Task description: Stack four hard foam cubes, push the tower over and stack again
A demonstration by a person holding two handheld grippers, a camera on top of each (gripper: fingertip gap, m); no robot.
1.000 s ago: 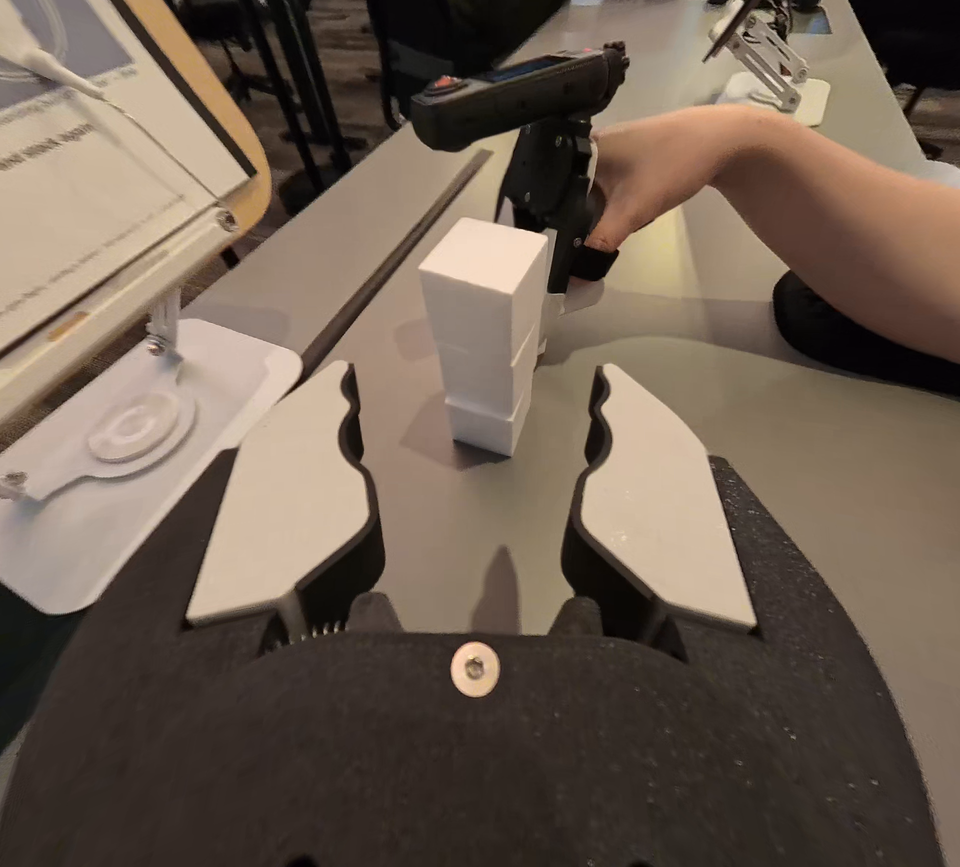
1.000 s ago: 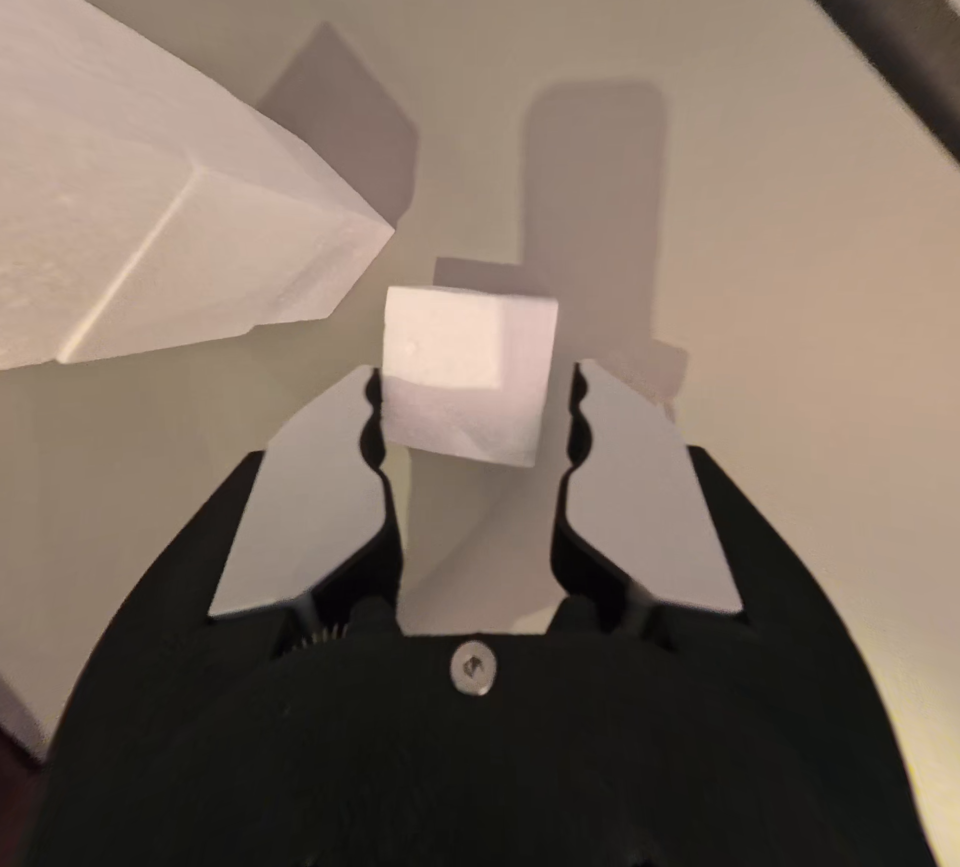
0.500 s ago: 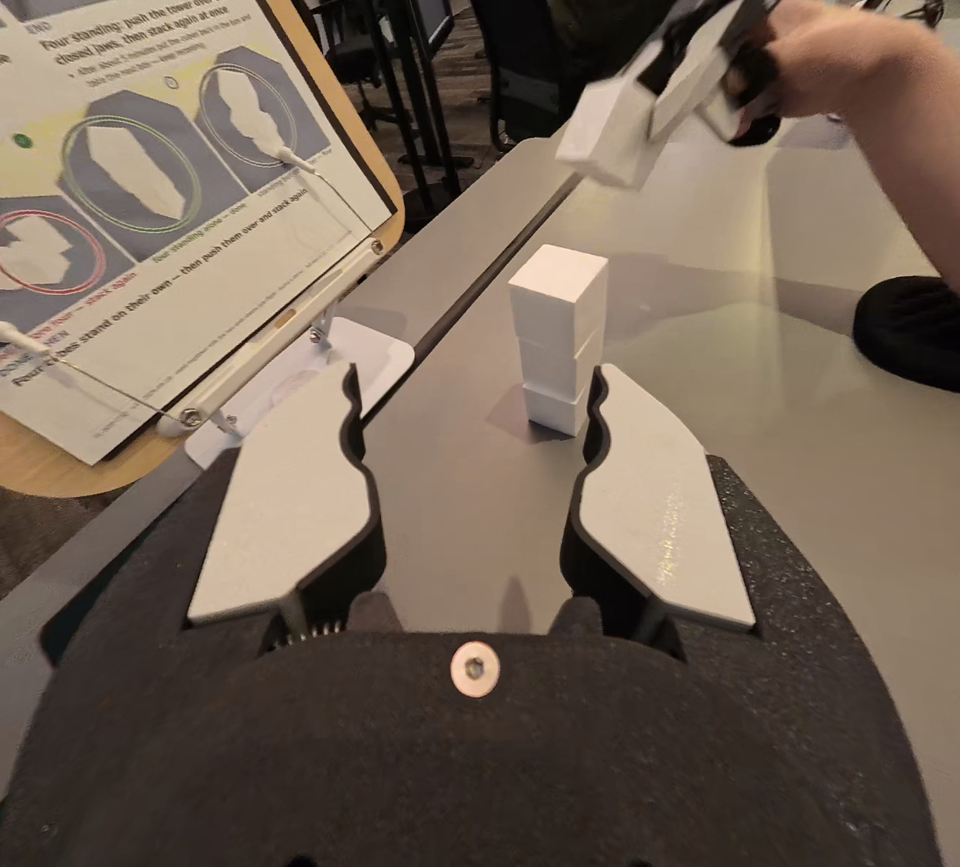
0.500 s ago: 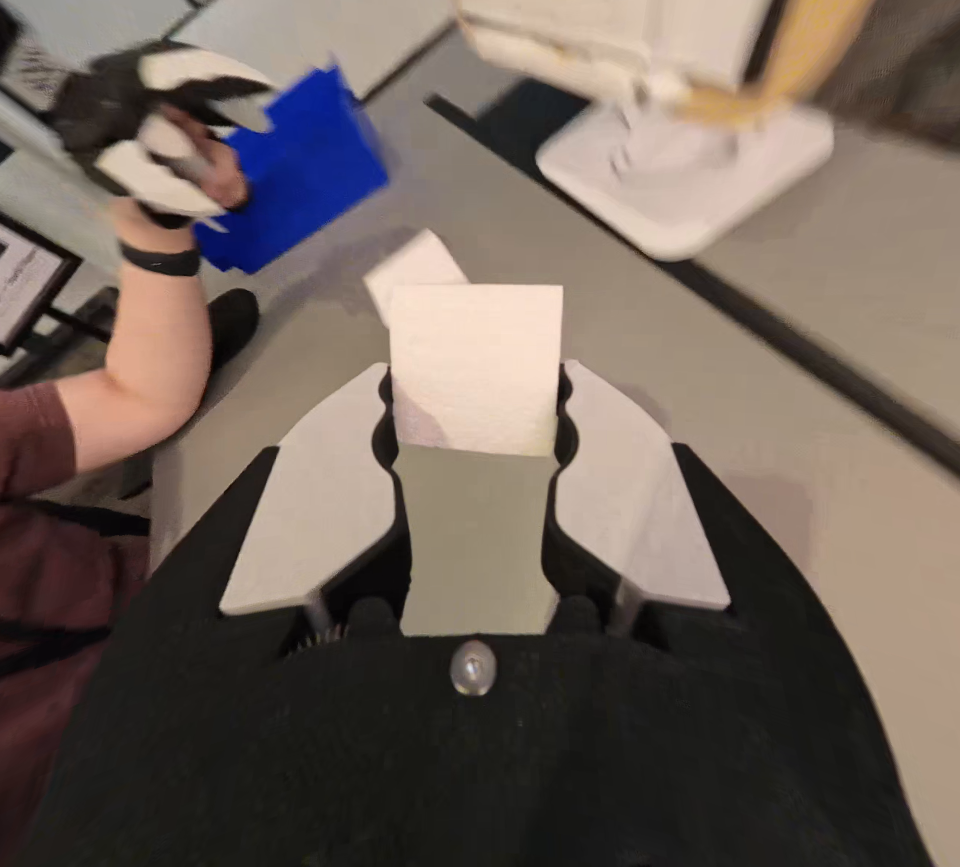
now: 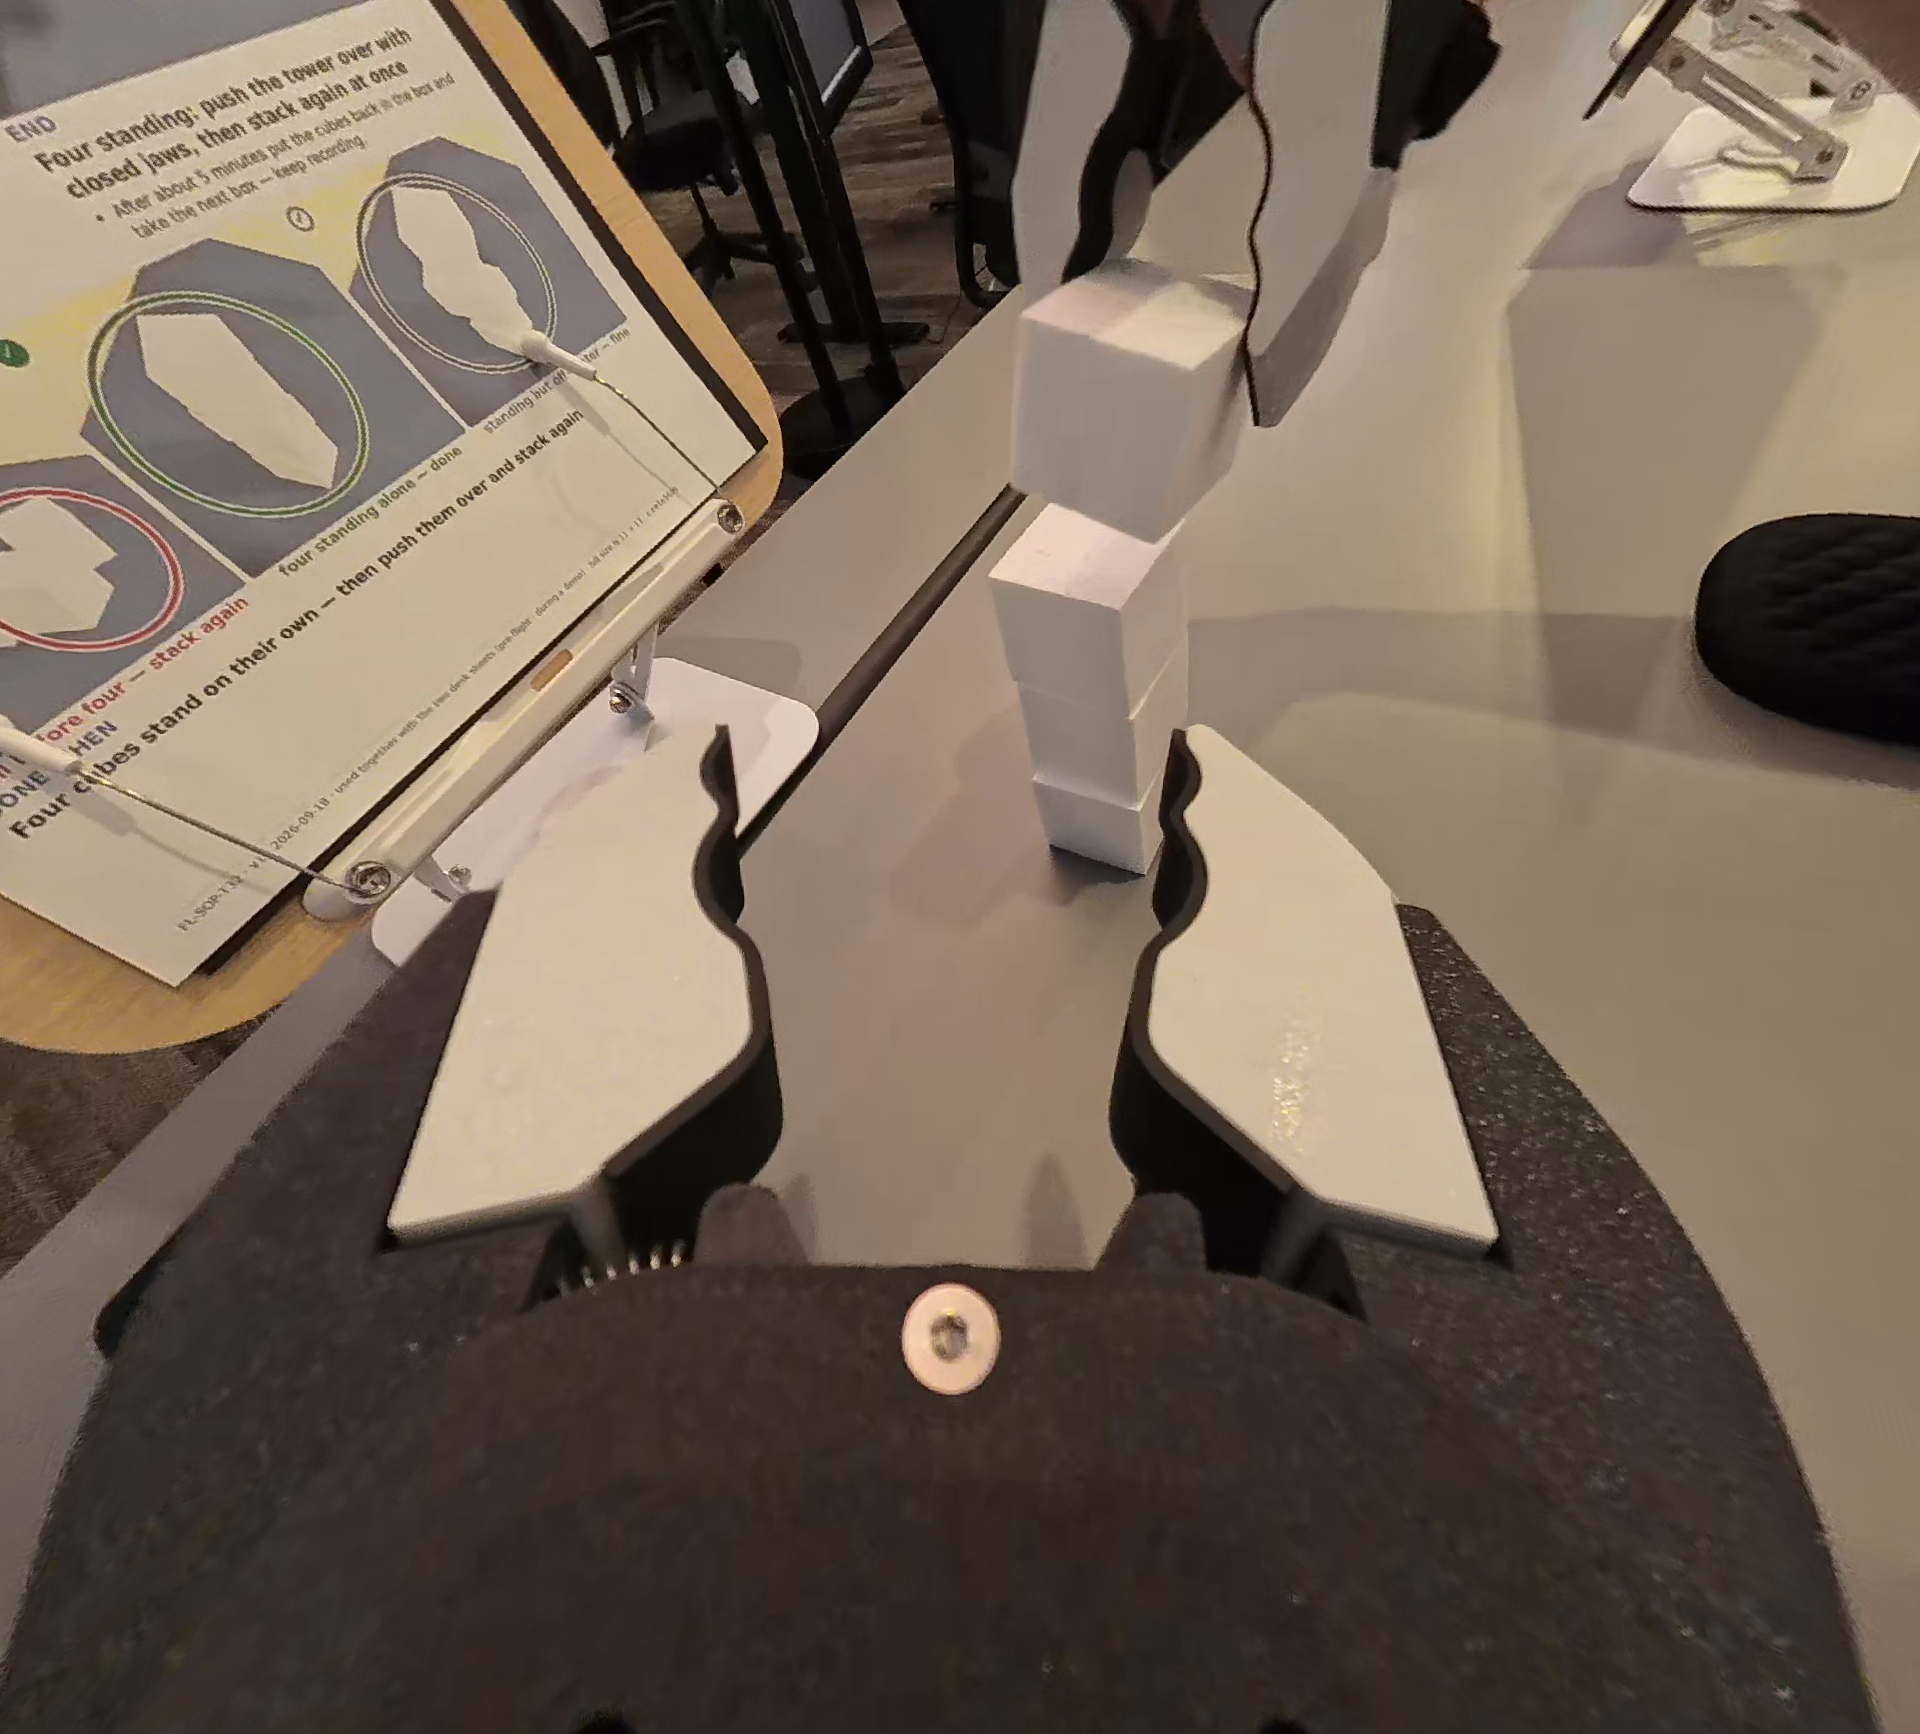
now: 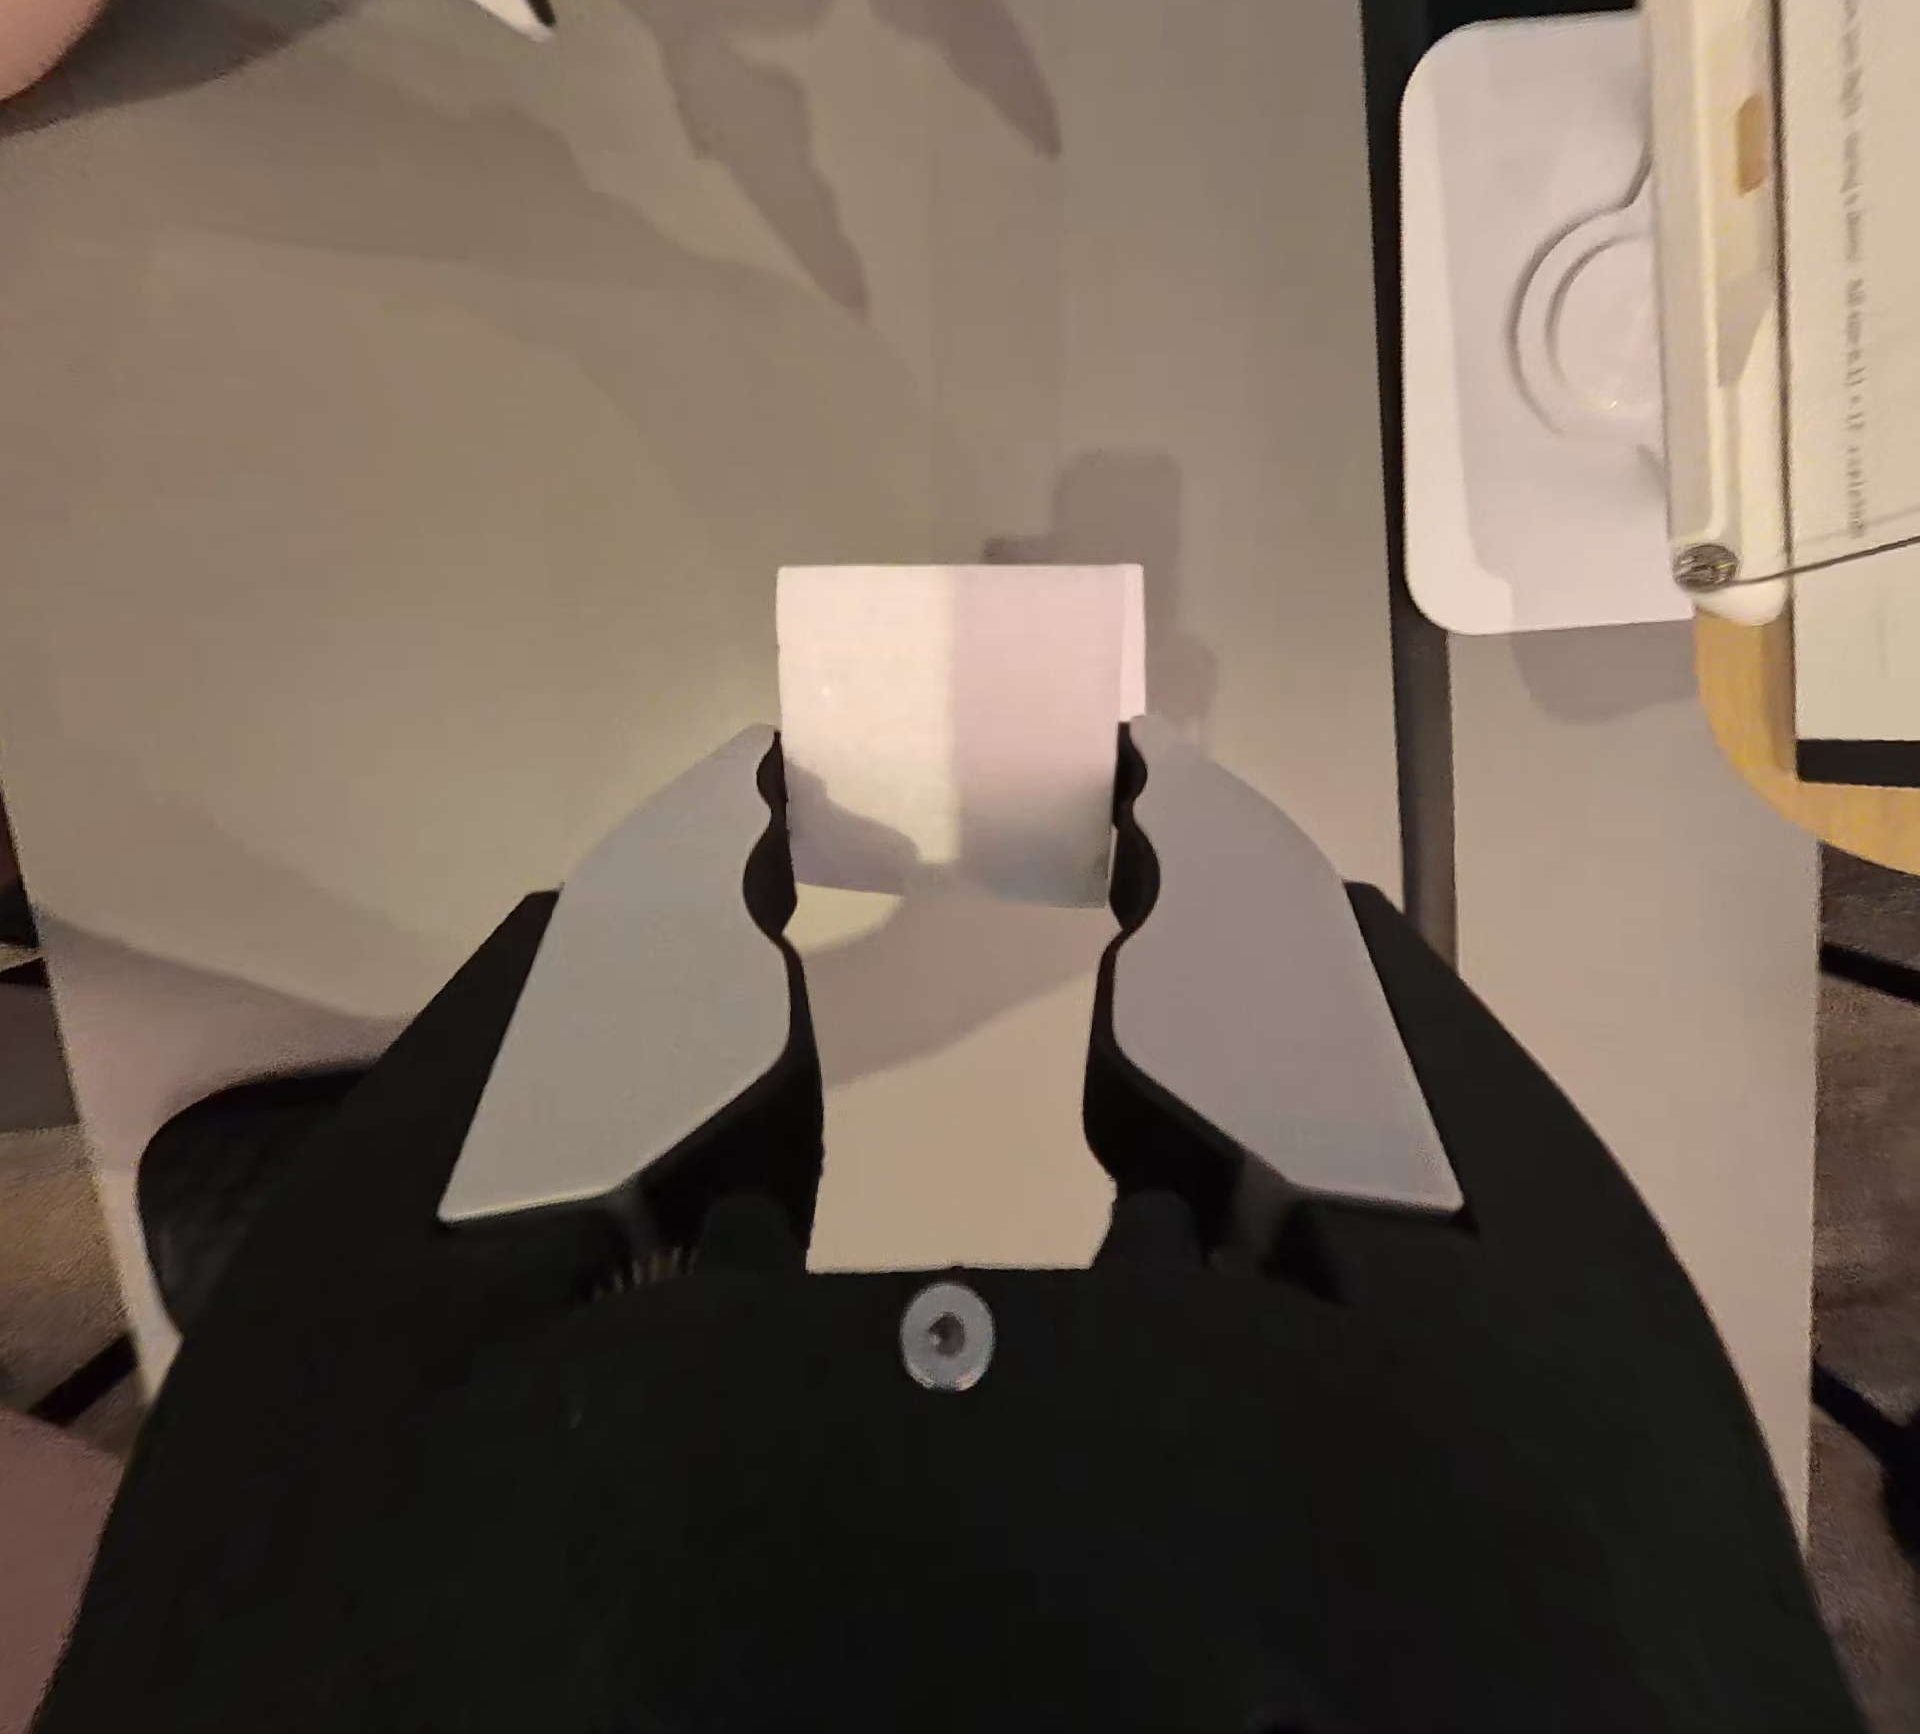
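A fourth foam cube (image 5: 1127,396) is held above a stack of three cubes (image 5: 1091,687), centre of the left wrist view, slightly right of middle. It is clamped by the right gripper (image 5: 1195,230), seen coming down from the upper centre. In the right wrist view the same cube (image 6: 956,728) sits at mid-frame between the finger tips, jaws narrowed onto its two sides. Whether its lower face already touches the stack's top cube can't be told; in the left view it looks just above and a bit askew to the stack.

Progress, as judged: three cubes stacked, fourth approx. over the tower but not released. Left to do: alignment, set-down, release, then the push-over and a full restack.

The left gripper (image 5: 951,863) fills the bottom of its view, jaws wide apart and nothing held, tips low near the tower's base; the right-hand tip is just beside the bottom cube and could nudge it.

Around: grey table (image 5: 1558,853); instruction sheet on a stand (image 5: 312,437) at left, its white base (image 6: 1527,334) at upper right of the right wrist view; black pad (image 5: 1818,624) at right edge. Nothing is seen blocking the drop path.
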